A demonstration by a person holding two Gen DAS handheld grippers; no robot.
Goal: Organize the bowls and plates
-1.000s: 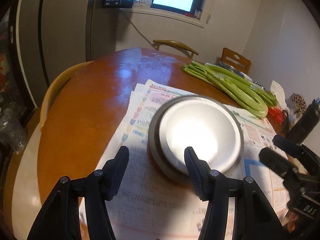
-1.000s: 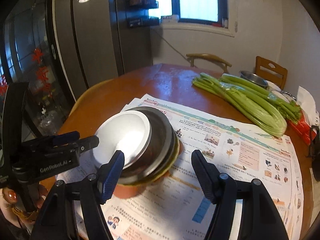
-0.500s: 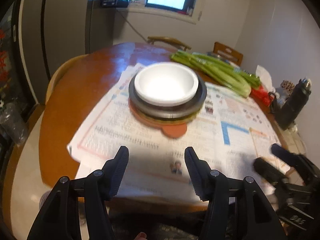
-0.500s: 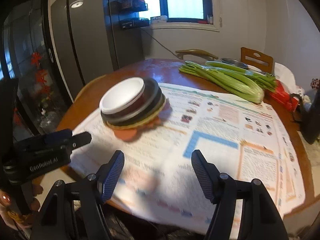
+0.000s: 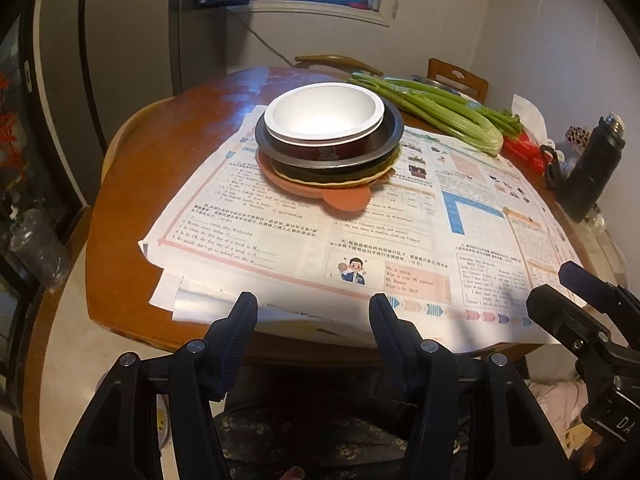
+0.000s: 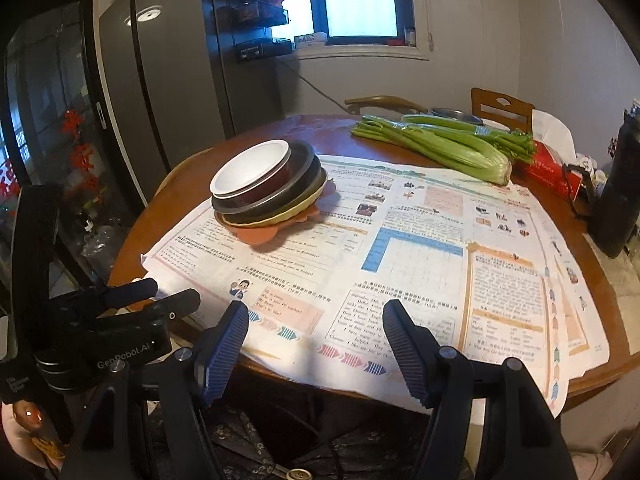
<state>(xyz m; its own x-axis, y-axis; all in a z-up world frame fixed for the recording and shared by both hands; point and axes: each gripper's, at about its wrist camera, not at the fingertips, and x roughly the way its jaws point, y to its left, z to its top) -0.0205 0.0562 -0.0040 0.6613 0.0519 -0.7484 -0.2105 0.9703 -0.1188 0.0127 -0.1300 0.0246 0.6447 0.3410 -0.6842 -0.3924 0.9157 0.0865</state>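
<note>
White bowl (image 5: 324,114): top of the stack, upper centre of the left wrist view; left of centre in the right wrist view (image 6: 250,172); inside looks bare
Maroon bowl (image 5: 320,151): directly under the white bowl, its dark red wall showing below the white rim
Dark metal plate (image 5: 390,130): beneath the maroon bowl, wider than it, rim showing all round
Yellow-rimmed dish (image 5: 352,180): under the metal plate, only its pale edge visible
Orange plate (image 5: 346,200): bottom of the stack, a rounded tab sticking out toward the lower edge of the frame, resting on the newspaper
Newspaper (image 5: 400,236): several sheets spread over the centre of the frame, overhanging the near table edge
Table (image 5: 168,148): round, brown wood, carries the stack and the paper
Celery (image 5: 444,110): long green bunch, upper right of the frame, just beyond the stack, lying partly on the paper
Black bottle (image 5: 592,172): upright at the right edge, well apart from the stack
Left gripper (image 5: 313,314): bottom centre of the left wrist view, jaws spread apart with nothing between them, off the near table edge
Right gripper (image 6: 314,324): bottom centre of the right wrist view, jaws likewise apart and holding nothing, over the near paper edge, well apart from the stack
</note>
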